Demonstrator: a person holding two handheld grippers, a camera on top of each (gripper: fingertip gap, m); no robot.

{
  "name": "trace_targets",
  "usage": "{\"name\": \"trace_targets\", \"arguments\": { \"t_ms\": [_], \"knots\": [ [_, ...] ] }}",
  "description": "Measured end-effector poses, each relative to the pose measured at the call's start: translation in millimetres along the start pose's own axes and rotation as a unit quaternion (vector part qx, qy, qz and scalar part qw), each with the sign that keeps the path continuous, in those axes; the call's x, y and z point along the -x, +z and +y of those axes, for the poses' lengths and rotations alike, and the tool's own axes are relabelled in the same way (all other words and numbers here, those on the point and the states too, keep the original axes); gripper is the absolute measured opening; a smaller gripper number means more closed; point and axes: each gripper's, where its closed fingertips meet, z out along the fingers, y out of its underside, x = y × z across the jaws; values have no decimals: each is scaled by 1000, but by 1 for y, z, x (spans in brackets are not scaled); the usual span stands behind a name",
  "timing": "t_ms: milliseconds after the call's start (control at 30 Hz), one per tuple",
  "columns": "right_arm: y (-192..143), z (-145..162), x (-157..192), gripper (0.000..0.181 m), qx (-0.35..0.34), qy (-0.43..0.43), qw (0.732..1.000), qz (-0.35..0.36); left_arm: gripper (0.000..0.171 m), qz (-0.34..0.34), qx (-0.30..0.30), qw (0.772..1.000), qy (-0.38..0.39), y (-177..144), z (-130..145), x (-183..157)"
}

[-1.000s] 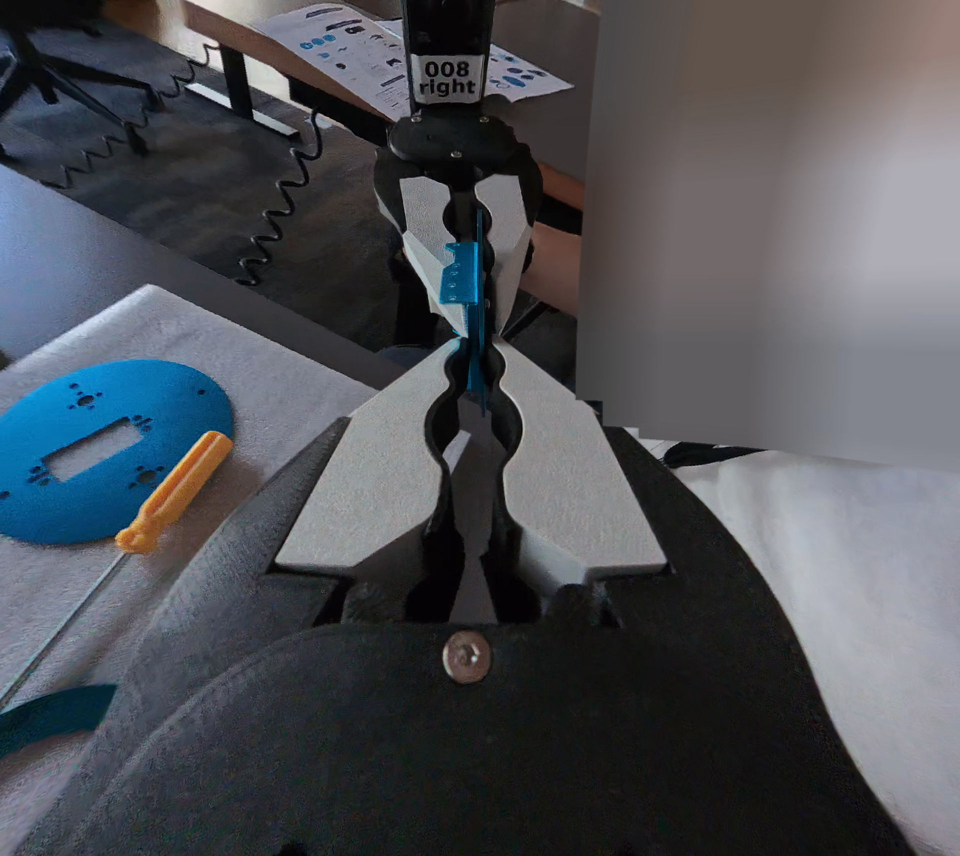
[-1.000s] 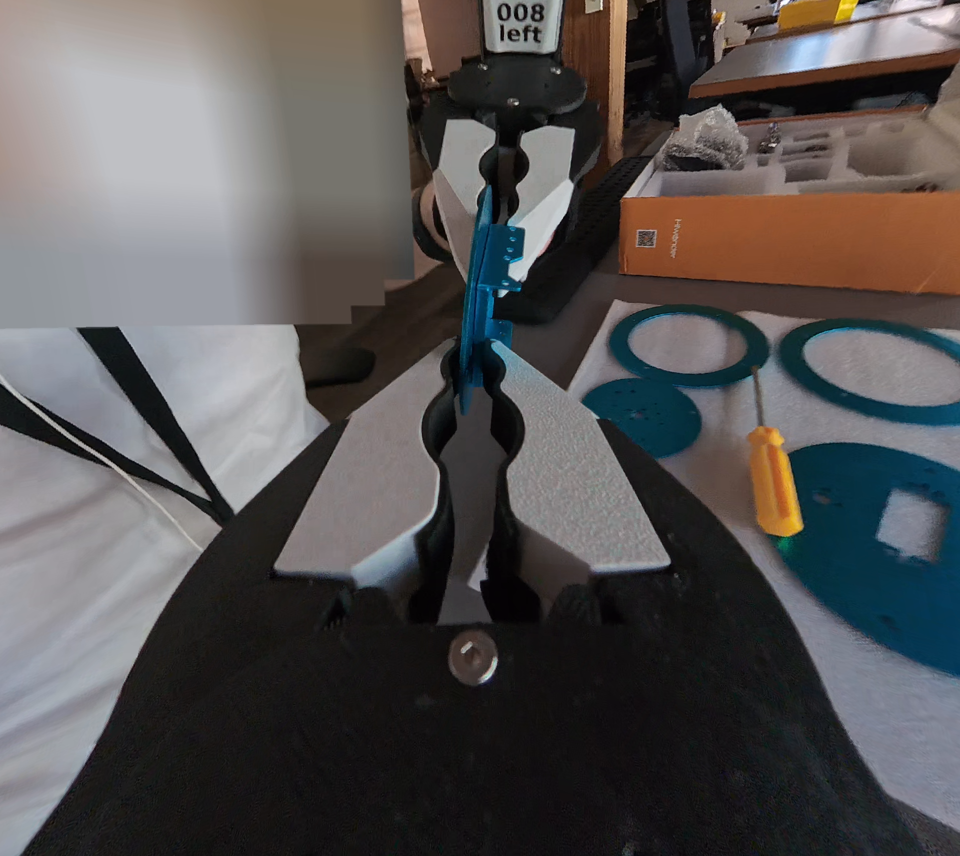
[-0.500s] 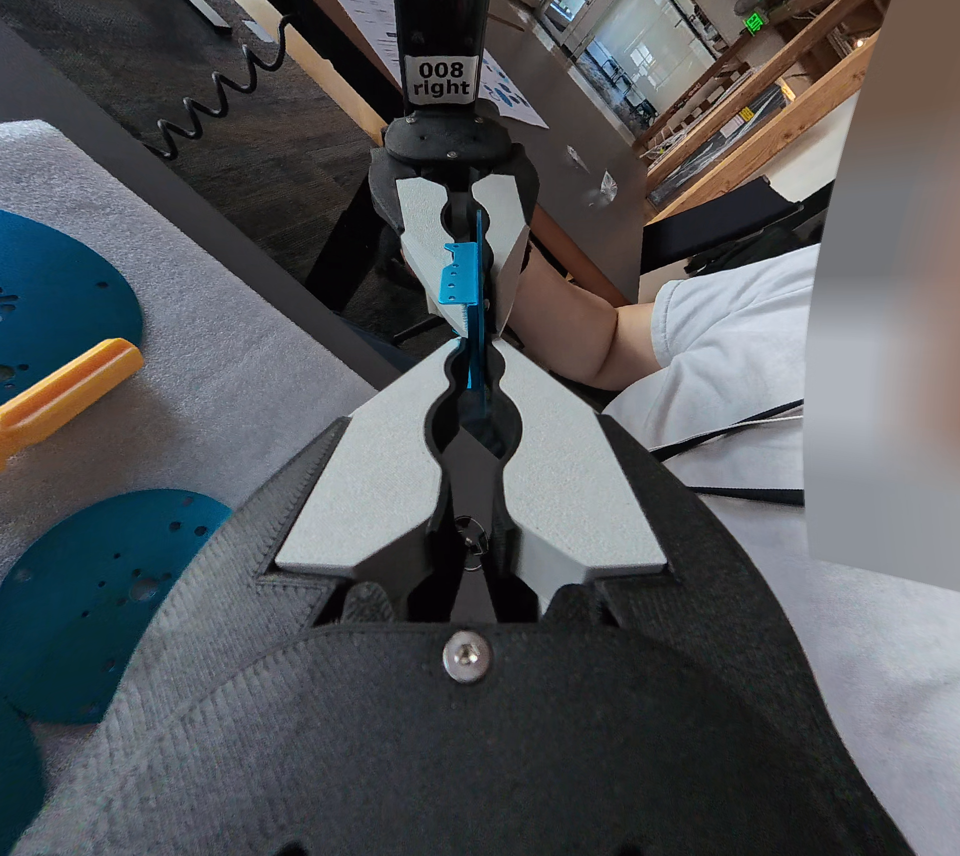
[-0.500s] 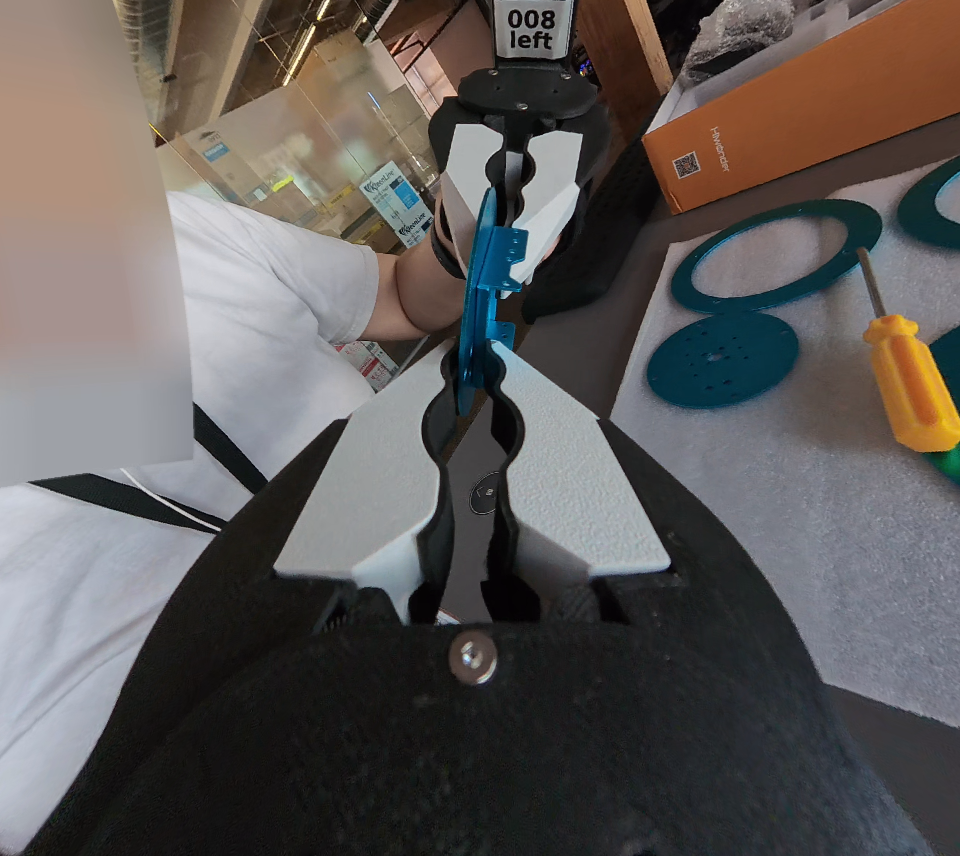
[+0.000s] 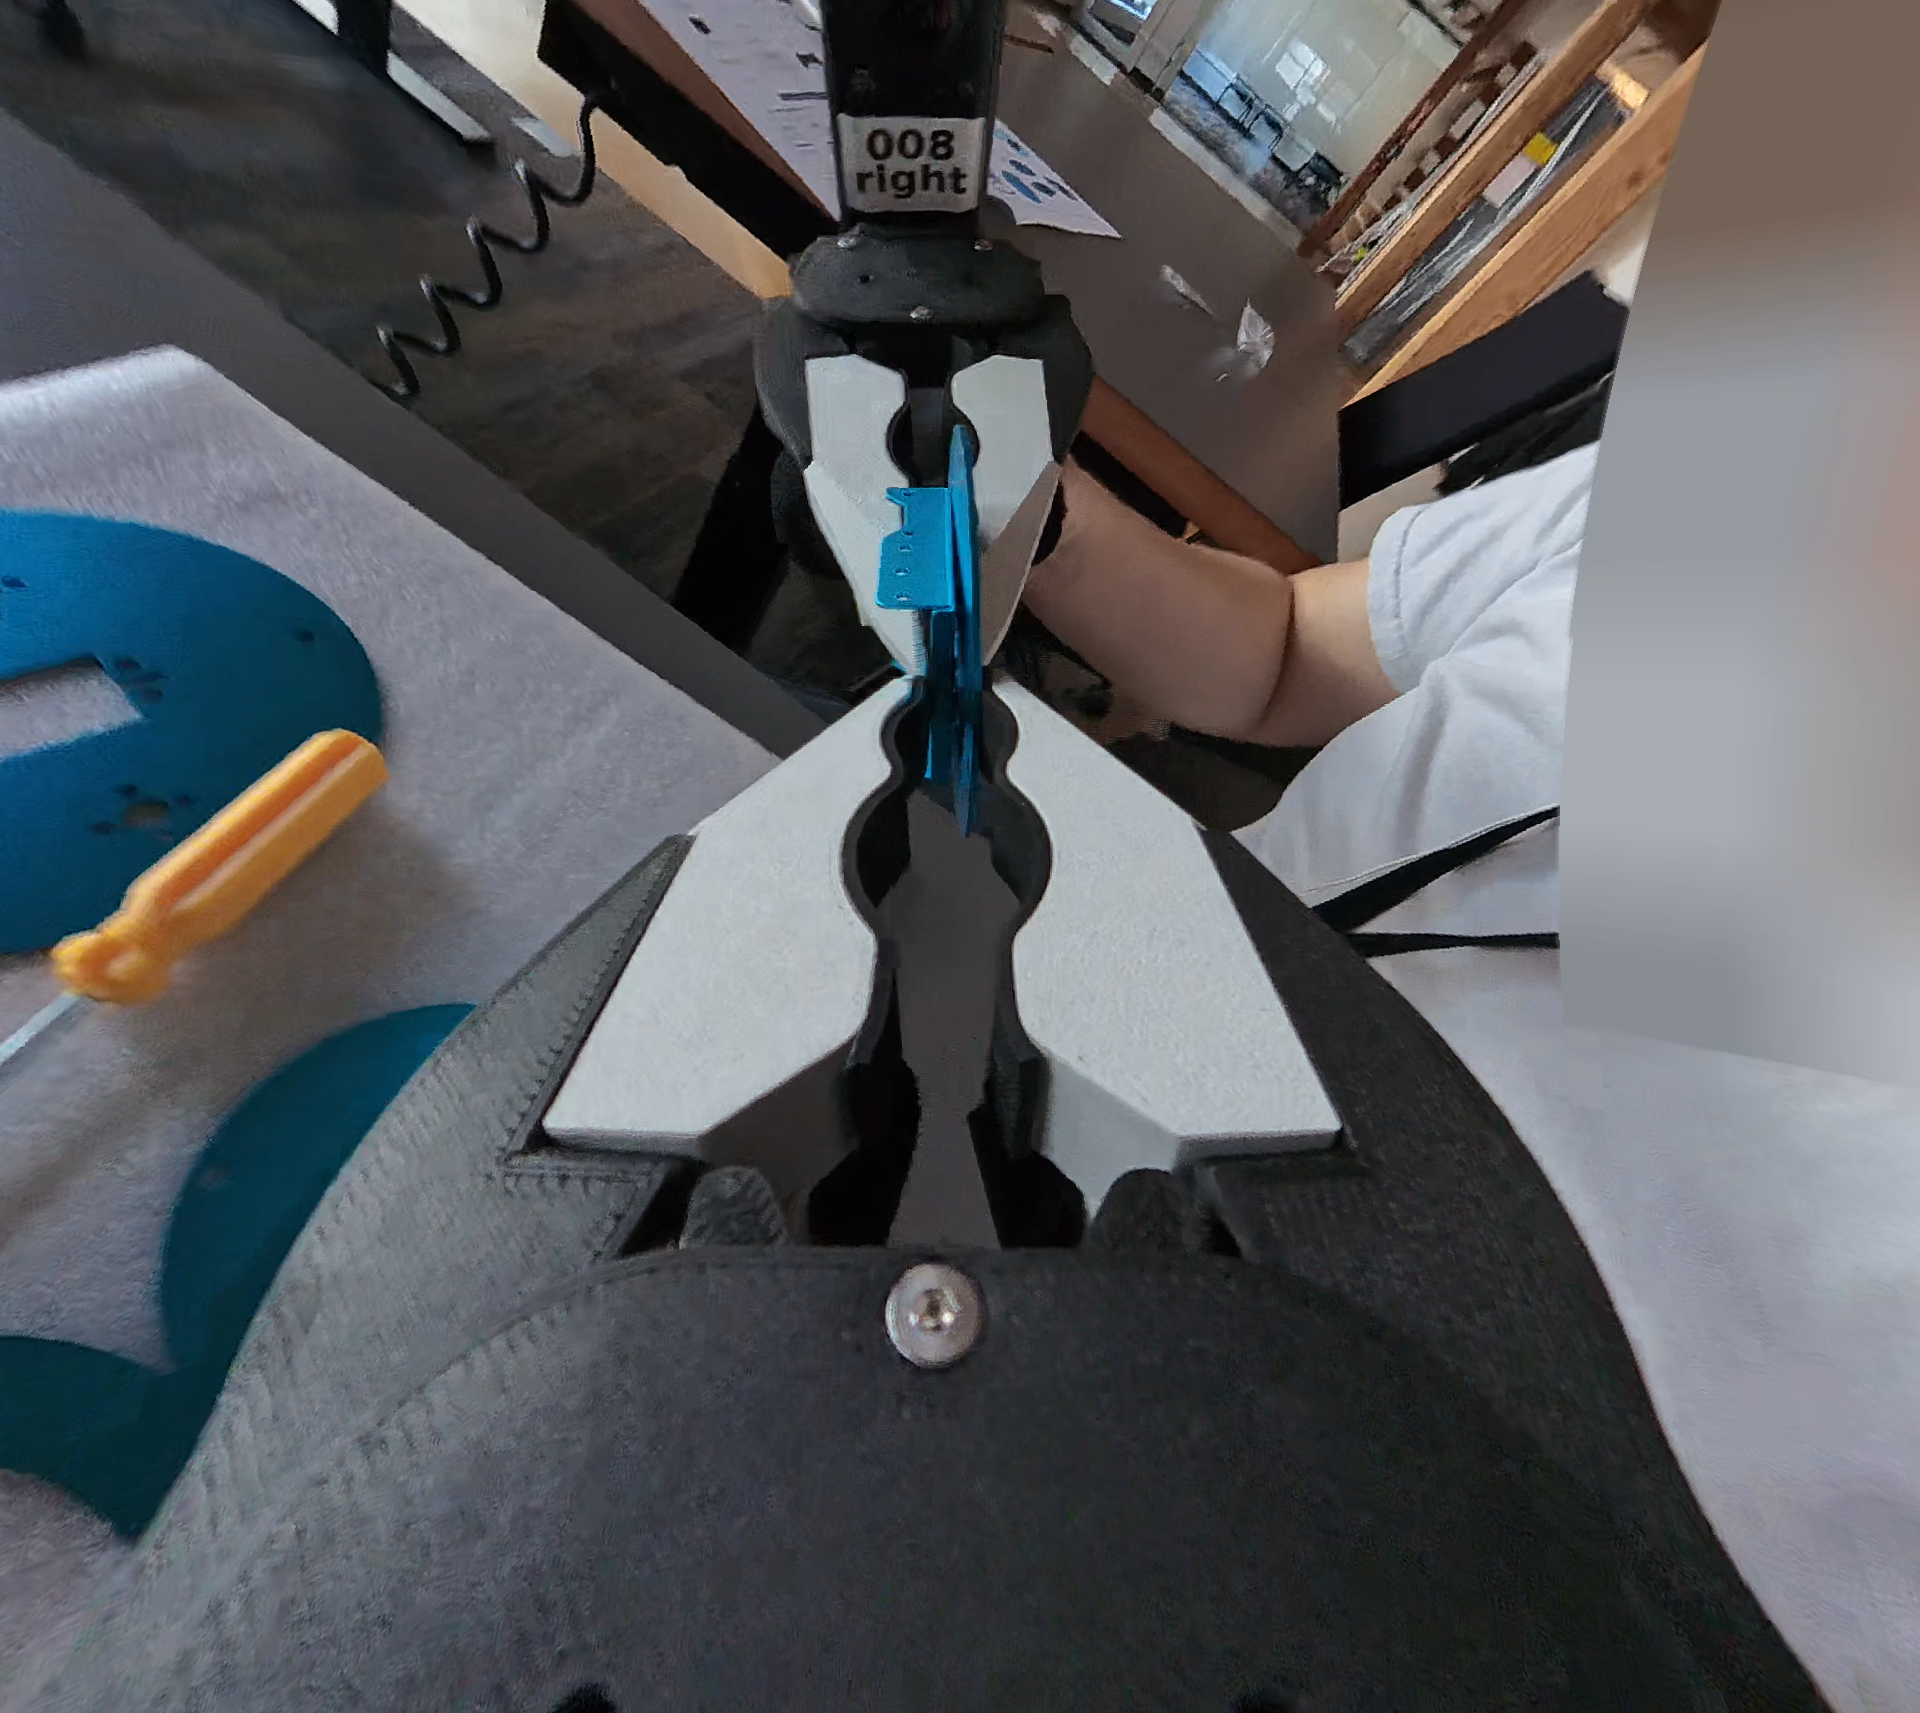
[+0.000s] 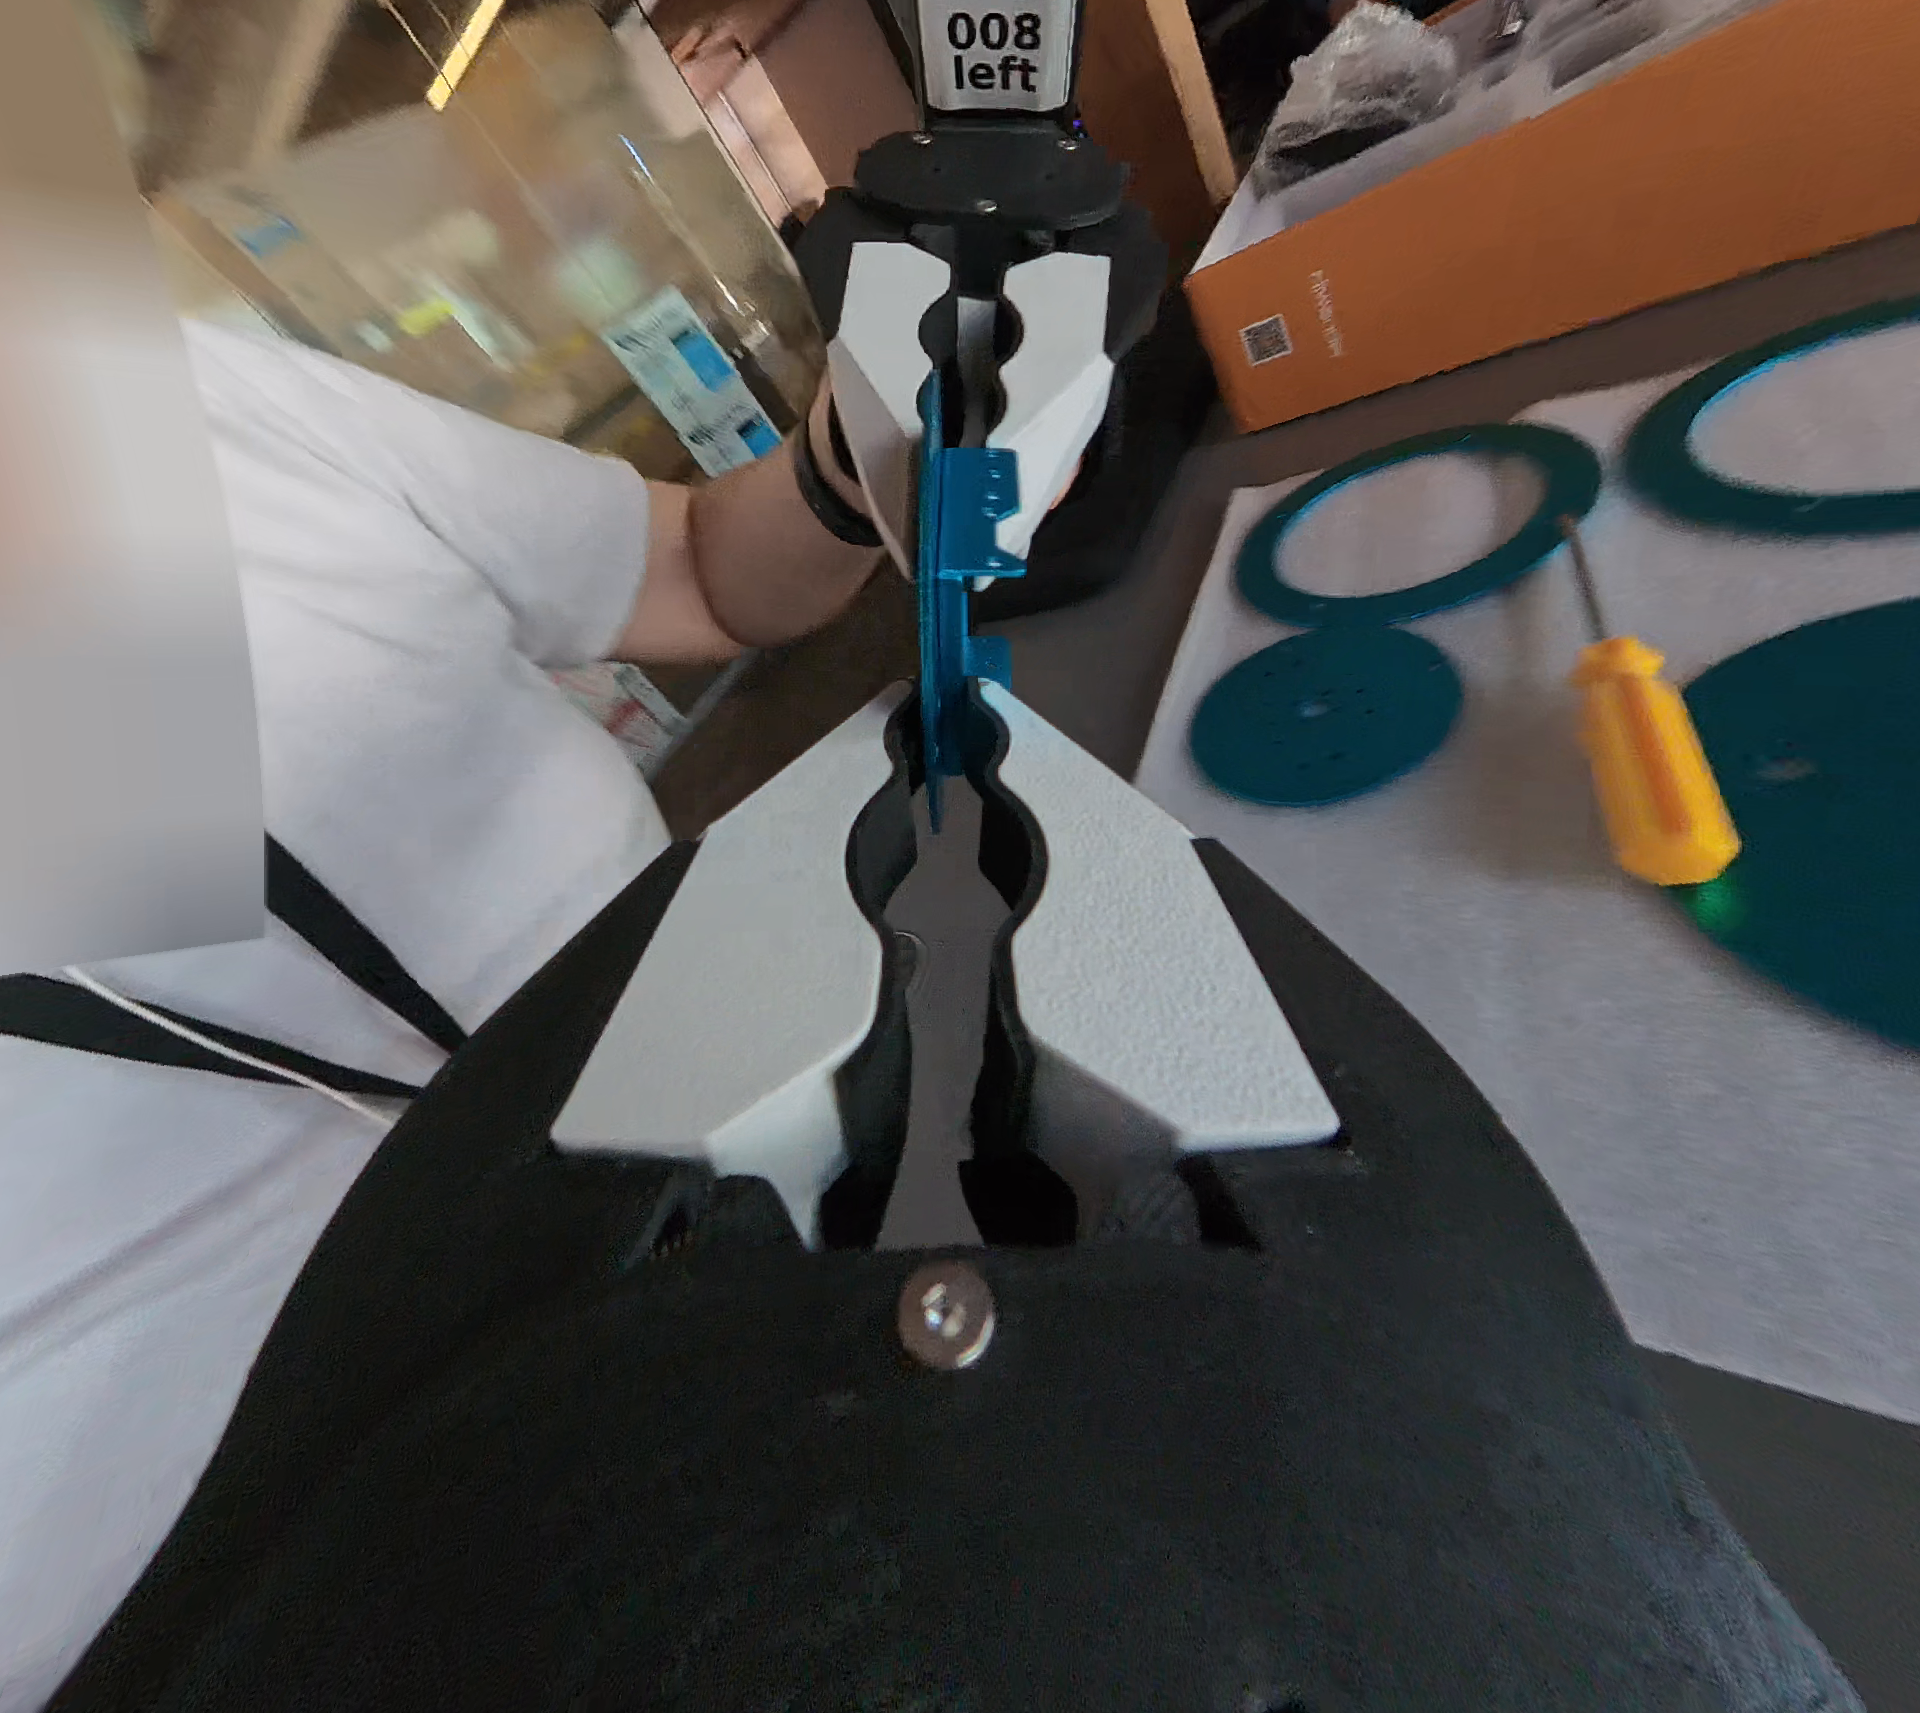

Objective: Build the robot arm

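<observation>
A thin blue metal bracket [image 5: 940, 583] with a small flanged tab hangs in the air between my two grippers, edge-on to both cameras. My left gripper [image 5: 948, 699] is shut on one end of it. My right gripper [image 6: 943, 699] is shut on the other end. The two grippers face each other tip to tip. In the left wrist view the right gripper [image 5: 933, 650] shows just beyond the bracket. In the right wrist view the left gripper [image 6: 961, 567] shows beyond the bracket [image 6: 961, 520]. A person's forearms are behind both.
A white foam mat [image 5: 540, 728] lies on the dark table. On it are a yellow-handled screwdriver [image 6: 1652, 770], a large blue plate with a rectangular hole [image 5: 208, 624], two blue rings [image 6: 1413, 520] and a small blue disc [image 6: 1325, 713]. An orange box [image 6: 1558, 209] stands behind. Only a small space, under 4 cm, lies between the two pairs of fingers. The yellow-handled screwdriver [image 6: 1652, 770] is about 15 cm from both grippers' fingertips. The left camera catches it too, in the left wrist view [image 5: 291, 778].
Both grippers have tilted and swung together with the bracket held between them, so the background has shifted. The grip on both ends is unchanged.
</observation>
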Motion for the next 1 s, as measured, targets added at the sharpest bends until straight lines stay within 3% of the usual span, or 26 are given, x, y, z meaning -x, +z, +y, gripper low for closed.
{"name": "trace_targets", "arguments": {
  "t_ms": [67,167,267,333,433,500,600,767,867,1000],
  "knots": [
    [0,1,-6,3,21,-57,998,29,20,-13,-11,999,30,-5,-2,5],
    [0,5,-22,3,62,-137,985,86,28,-31,-32,998,52,-21,-7,12],
    [0,9,-30,3,92,-262,952,129,28,-72,-33,994,73,-39,-3,20],
    [-2,15,-43,3,135,-365,902,186,27,-106,-27,990,89,-49,4,25],
    [-8,19,-66,3,200,-519,783,279,27,-154,-5,983,104,-53,20,33],
    [-6,28,-71,3,242,-592,713,287,28,-168,12,980,103,-50,34,36],
    [-4,46,-82,3,297,-640,651,280,34,-195,54,972,120,-39,56,46],
    [-1,56,-88,3,330,-680,600,261,40,-222,128,949,183,-16,81,63],
    [-2,55,-89,4,346,-692,579,256,33,-240,150,932,226,-1,87,67],
    [-3,57,-91,5,364,-702,561,246,20,-299,169,886,311,7,88,72]
  ]
}}
